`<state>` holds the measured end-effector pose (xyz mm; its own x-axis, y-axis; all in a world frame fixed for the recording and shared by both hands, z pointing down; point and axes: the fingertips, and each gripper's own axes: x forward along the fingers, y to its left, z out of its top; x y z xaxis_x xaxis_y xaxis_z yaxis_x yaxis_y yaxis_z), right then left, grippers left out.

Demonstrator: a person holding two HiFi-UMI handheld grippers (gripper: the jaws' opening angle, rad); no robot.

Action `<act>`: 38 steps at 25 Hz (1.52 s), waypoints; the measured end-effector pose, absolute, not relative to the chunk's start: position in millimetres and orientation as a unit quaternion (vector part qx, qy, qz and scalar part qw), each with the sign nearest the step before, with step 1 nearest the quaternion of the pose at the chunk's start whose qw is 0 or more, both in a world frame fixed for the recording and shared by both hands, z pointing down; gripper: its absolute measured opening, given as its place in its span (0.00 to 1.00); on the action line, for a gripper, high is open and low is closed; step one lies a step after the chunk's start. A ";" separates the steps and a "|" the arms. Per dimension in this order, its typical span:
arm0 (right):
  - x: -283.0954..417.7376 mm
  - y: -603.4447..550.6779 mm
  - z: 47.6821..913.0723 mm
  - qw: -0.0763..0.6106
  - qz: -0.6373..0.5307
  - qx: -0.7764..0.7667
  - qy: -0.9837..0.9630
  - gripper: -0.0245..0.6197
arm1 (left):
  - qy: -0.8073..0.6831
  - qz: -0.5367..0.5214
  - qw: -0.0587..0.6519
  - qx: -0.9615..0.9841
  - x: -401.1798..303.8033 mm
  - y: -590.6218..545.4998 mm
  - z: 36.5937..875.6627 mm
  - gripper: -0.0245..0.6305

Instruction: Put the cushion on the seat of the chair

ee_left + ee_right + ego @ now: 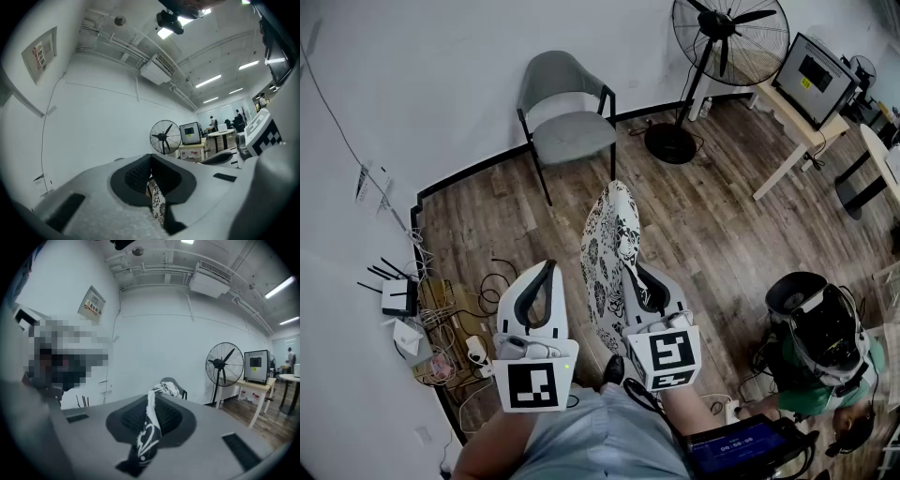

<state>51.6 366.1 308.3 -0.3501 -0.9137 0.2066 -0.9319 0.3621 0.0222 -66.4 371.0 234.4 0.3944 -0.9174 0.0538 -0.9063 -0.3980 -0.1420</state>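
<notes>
The grey chair (572,131) stands by the far wall, its seat bare. The cushion (612,248), white with a black floral print, hangs on edge above the wooden floor in front of me. My right gripper (639,272) is shut on its right side. In the right gripper view the fabric (150,427) runs between the pads, and the chair's back (174,383) peeks out behind its top. My left gripper (549,267) is to the left of the cushion, apart from it. Its tips (150,164) are shut together, and a strip of cushion (158,206) shows through the slit below them.
A standing fan (727,47) and a table with a monitor (814,70) are to the right of the chair. A router and tangled cables (441,319) lie by the left wall. A person (820,342) sits low at the right, near a tablet (736,448).
</notes>
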 end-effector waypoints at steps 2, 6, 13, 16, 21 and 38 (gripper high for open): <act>55.2 364.7 308.9 0.091 0.048 0.562 -0.821 0.10 | 0.548 -0.061 0.047 -0.833 -60.7 369.3 236.1 0.05; 66.2 362.3 308.7 0.084 0.053 0.554 -0.826 0.10 | 0.552 -0.062 0.043 -0.831 -47.4 367.1 239.6 0.05; 90.3 352.7 312.9 0.095 0.054 0.534 -0.838 0.10 | 0.564 -0.063 0.044 -0.822 -20.9 362.4 242.0 0.05; 97.0 348.9 320.1 0.097 0.056 0.535 -0.838 0.10 | 0.568 -0.066 0.042 -0.820 -18.7 363.8 249.5 0.05; 102.8 319.8 326.3 0.102 0.064 0.532 -0.838 0.10 | 0.573 -0.075 0.036 -0.815 -18.0 336.6 255.5 0.05; 62.7 111.2 355.5 0.126 0.077 0.555 -0.819 0.10 | 0.554 -0.084 0.007 -0.828 -64.8 113.9 289.8 0.05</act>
